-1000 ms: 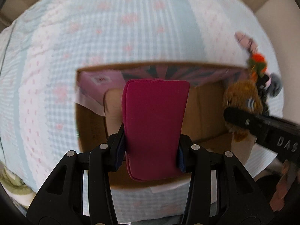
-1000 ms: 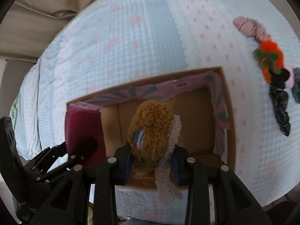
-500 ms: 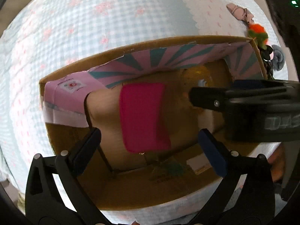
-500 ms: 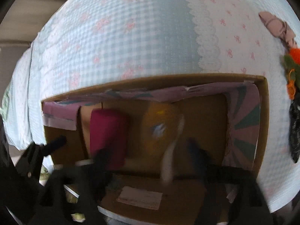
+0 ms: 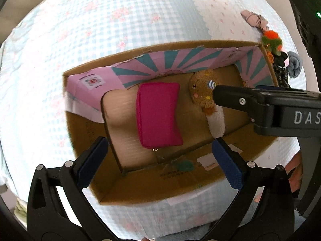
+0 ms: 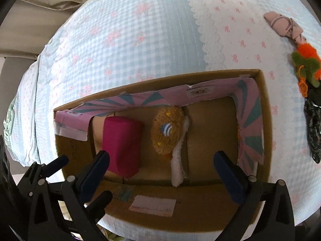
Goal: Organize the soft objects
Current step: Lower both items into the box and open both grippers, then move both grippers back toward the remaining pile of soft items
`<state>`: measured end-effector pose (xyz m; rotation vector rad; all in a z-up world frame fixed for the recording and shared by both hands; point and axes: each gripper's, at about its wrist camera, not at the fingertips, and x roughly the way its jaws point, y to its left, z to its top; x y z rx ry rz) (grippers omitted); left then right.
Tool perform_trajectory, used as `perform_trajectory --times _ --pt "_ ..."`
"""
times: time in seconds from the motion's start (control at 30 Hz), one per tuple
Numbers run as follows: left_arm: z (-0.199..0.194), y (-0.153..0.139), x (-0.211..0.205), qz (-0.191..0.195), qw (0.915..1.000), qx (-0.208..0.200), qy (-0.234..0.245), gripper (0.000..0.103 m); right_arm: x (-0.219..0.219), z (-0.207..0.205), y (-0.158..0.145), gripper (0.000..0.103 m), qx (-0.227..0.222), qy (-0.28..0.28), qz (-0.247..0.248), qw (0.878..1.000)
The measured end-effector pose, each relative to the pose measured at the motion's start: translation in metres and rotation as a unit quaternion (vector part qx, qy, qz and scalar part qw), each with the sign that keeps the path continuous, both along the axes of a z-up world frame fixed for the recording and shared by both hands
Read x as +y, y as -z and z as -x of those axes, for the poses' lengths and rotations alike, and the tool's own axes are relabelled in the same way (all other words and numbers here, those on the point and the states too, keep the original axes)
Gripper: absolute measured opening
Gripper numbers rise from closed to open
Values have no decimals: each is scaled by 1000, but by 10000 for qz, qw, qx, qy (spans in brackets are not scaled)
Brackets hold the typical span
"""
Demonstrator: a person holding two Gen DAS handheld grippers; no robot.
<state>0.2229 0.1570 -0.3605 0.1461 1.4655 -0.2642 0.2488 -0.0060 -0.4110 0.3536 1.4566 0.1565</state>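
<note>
A cardboard box (image 5: 140,192) is seen lying open on a bed covered with a pale blue checked bedspread (image 5: 120,20). Inside it, a magenta cushion (image 5: 158,114) is laid flat on the box floor toward the left, and a brown plush toy (image 5: 202,89) with a white fluffy strip is laid beside it, the two close together but apart. The box walls are lined at the far side with pink flaps (image 5: 180,58) printed with teal rays.

The left gripper (image 5: 160,160) is held above the near wall of the box with its blue-padded jaws spread wide and nothing between them; the cushion is seen below, free of the pads. The right gripper (image 6: 163,167) is likewise held over the box with its jaws wide apart (the plush toy lies on the floor beneath the gap, untouched by either pad). In the left wrist view, one black finger of the right gripper is seen crossing in from the right, in front of the plush toy.

Outside the box, near the bed's right edge, a row of small soft items is left on the bedspread: a folded pink cloth (image 6: 283,25), an orange and green pompom toy (image 6: 306,60), and a dark patterned scrunchie (image 6: 314,128).
</note>
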Motion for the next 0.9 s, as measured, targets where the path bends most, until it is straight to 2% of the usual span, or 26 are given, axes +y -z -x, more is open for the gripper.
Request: perform_trajectory --times 0.27,0.43,0.63,0.9 --pt "20 -44 9 28 9990 -434 -80 103 5 19 -46 103 -433 -56 61 9990" --pt "38 -71 10 101 9972 -722 -194 103 7 42 -84 103 -919 -124 233 9954" --pt "66 -116 18 272 9930 -1030 -506 103 7 79 -151 103 -1712 -184 511 9837" --pt "102 -177 23 347 9855 -1495 -721 103 -5 130 -215 103 -2444 -10 778 9666"
